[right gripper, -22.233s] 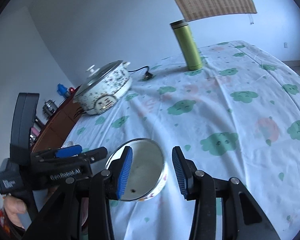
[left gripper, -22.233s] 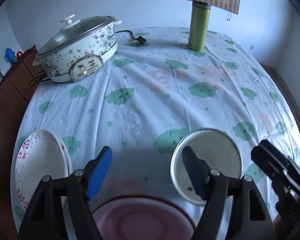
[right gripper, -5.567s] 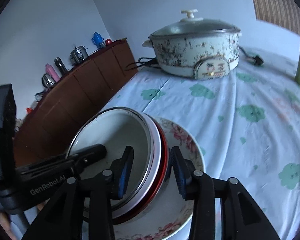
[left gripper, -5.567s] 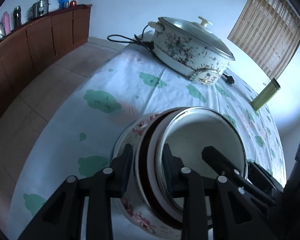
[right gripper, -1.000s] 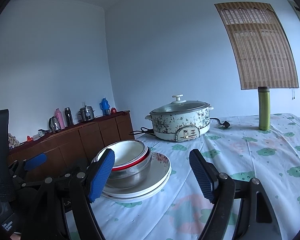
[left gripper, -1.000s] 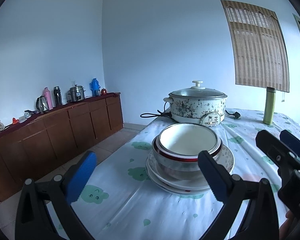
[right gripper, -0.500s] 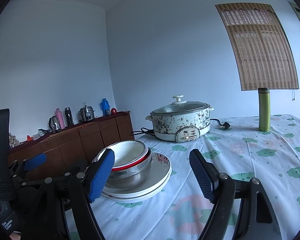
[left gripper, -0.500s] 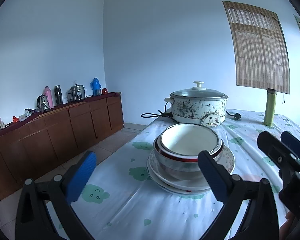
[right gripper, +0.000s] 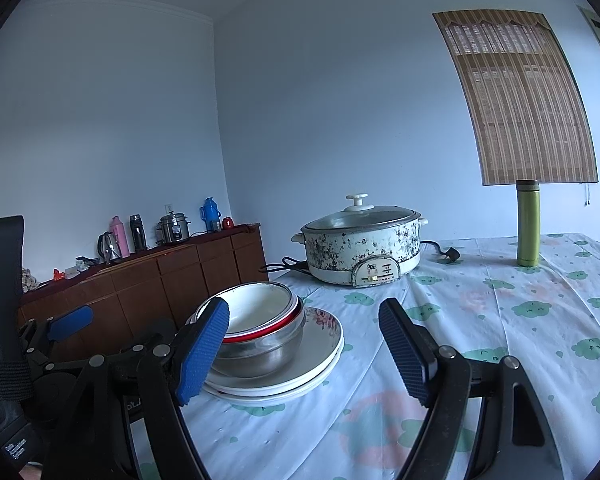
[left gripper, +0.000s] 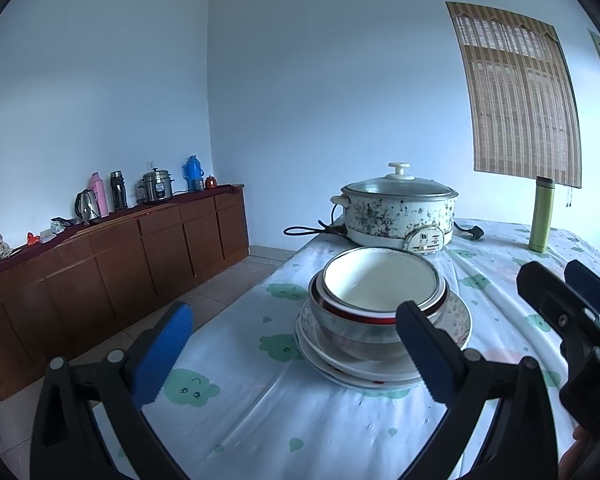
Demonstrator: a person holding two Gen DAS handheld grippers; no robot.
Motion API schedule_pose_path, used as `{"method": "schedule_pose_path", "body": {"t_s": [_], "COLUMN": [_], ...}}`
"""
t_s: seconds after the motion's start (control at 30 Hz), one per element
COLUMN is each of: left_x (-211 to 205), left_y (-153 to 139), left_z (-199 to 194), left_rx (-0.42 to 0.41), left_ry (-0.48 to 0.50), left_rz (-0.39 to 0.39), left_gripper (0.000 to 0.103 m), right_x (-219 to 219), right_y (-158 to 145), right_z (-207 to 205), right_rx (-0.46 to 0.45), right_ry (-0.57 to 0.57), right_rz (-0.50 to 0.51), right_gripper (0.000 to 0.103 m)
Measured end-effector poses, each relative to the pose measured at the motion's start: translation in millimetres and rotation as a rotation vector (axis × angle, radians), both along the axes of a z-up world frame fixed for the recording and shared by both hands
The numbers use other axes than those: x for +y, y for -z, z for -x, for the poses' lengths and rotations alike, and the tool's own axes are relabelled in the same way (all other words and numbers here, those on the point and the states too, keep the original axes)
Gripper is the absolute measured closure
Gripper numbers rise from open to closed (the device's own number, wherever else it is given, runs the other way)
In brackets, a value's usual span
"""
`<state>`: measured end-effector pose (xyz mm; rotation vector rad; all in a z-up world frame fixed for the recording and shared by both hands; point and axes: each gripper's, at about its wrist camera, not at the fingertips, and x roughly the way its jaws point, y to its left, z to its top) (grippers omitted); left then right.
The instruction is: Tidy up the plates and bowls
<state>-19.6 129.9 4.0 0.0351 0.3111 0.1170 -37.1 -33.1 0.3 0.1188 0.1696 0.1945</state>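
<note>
One stack of dishes stands on the cloud-print tablecloth (left gripper: 260,412). Two white floral plates (left gripper: 456,316) (right gripper: 320,340) lie at the bottom. On them sits a steel bowl (right gripper: 268,350), then a red-rimmed bowl (left gripper: 356,314), and a white bowl (left gripper: 380,284) (right gripper: 260,304) on top. My left gripper (left gripper: 292,340) hangs open well back from the stack, nothing between its blue pads. My right gripper (right gripper: 304,344) is open too, drawn back, with the stack just beyond its left pad. Each gripper shows at the edge of the other's view.
A speckled electric pot (left gripper: 400,212) (right gripper: 362,244) with a glass lid and black cord stands behind the stack. A green flask (left gripper: 542,216) (right gripper: 528,224) stands at the far right. A brown sideboard (left gripper: 120,264) with kettles and flasks runs along the left wall, across bare floor.
Nothing has visibly changed in the last second. Earlier, both grippers were closed in around the stacked bowls; now they are drawn back and open.
</note>
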Motion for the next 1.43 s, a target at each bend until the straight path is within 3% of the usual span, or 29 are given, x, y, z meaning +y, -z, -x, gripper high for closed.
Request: {"method": "schedule_pose_path", "body": {"t_s": [1.43], "left_x": [1.5], "left_y": [3.3], "left_z": [-1.9], "left_rx": [-0.001], "left_ry": [-0.037], "left_rz": [0.011], "left_gripper": [0.0], "right_x": [-0.8], "right_y": [1.9], "right_z": [-1.0], "right_rx": [0.001], "right_ry": [0.001], "right_rz": [0.016], "right_gripper": [0.024]}}
